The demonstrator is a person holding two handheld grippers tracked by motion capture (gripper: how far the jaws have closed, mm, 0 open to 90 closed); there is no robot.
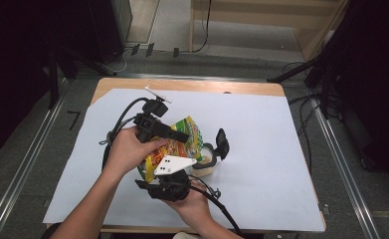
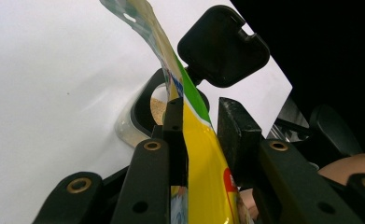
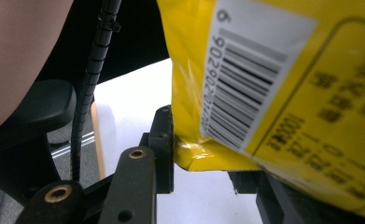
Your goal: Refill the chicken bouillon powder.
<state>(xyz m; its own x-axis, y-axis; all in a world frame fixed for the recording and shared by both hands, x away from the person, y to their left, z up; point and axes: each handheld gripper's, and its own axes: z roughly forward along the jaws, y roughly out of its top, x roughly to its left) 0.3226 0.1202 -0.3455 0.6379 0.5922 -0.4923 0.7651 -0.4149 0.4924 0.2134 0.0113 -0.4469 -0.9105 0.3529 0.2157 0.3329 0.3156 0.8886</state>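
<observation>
Near the middle of the high view, a person holds a yellow and green snack bag (image 1: 182, 142) up over the white sheet (image 1: 261, 149) that covers the bench (image 1: 182, 85). The left tongs (image 1: 174, 135) come in from the left side of the picture and the right tongs (image 1: 174, 177) sit just below the bag, with a grey plate on top. In the left gripper view the bag (image 2: 203, 158) runs up the middle of the picture, tilted, and the left tongs (image 2: 201, 135) have one jaw flat against it while the other jaw stands a little off to the right, so the bag sits between the jaws. In the right gripper view the bag (image 3: 273, 93) fills the upper right, with a barcode on it, and the right tongs (image 3: 203, 158) are pinched on its bottom corner. Just to the right of the bag in the high view is a small clear jar (image 1: 205, 162) with a black rim and some light brown stuff inside. Its black lid (image 1: 222, 143) is flipped up and open. The bag's top end hangs right above the jar's mouth (image 2: 150, 109).
</observation>
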